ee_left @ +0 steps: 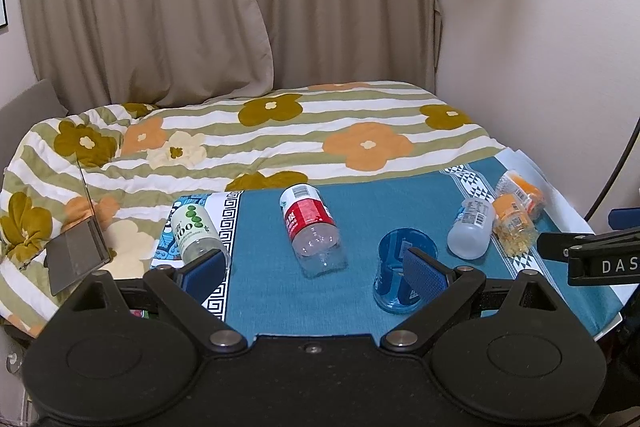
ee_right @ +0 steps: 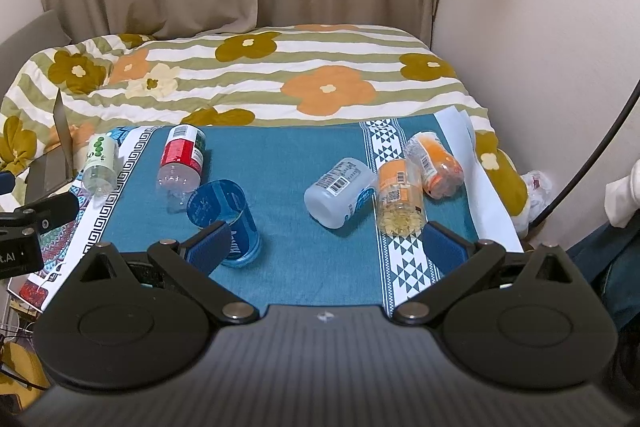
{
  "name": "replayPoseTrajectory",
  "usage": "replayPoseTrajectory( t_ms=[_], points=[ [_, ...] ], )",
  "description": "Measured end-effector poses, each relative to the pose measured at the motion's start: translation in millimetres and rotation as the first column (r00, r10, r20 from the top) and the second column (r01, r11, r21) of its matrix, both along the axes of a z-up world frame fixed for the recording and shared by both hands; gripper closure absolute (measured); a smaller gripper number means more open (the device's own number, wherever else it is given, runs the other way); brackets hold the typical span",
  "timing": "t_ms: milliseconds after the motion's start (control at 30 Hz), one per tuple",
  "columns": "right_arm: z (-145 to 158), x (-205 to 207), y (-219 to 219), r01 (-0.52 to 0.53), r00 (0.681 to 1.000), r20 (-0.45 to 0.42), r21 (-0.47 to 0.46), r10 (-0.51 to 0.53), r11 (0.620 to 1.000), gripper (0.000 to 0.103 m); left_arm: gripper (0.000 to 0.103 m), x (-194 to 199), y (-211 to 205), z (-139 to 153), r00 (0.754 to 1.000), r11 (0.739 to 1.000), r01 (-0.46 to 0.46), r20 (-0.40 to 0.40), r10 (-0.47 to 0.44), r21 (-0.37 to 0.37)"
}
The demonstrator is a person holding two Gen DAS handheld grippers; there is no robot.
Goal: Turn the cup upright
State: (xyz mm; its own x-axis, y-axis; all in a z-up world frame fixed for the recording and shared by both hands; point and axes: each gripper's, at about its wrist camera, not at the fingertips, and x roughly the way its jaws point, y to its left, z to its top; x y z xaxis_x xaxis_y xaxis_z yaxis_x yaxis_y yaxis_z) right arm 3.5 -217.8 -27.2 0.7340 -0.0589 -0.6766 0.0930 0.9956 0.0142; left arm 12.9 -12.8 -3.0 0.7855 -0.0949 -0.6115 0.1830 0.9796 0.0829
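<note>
A clear blue plastic cup (ee_left: 394, 273) lies on its side on the teal tablecloth (ee_left: 276, 291), its base toward me and its mouth facing away; it also shows in the right wrist view (ee_right: 224, 217). My left gripper (ee_left: 314, 269) is open and empty, its right finger (ee_left: 426, 275) in front of the cup. My right gripper (ee_right: 326, 247) is open and empty, its left finger (ee_right: 210, 247) just in front of the cup.
Several bottles lie on the cloth: a red-labelled one (ee_left: 312, 227), a green-dotted one (ee_left: 196, 231), a white one (ee_left: 470, 227) and two orange ones (ee_left: 516, 215). A floral quilt (ee_left: 240, 139) lies behind. A laptop (ee_left: 78, 251) sits at the left. The wall is at the right.
</note>
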Motion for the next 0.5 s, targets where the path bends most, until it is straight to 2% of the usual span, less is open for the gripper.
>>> replayPoseTrajectory(
  t_ms=[500],
  points=[
    [0.1, 0.2, -0.1, 0.0, 1.0, 0.0, 0.001, 0.0, 1.0, 0.0, 0.005, 1.1, -1.4, -1.0, 1.0, 1.0, 0.0, 0.004, 0.0, 0.006]
  ],
)
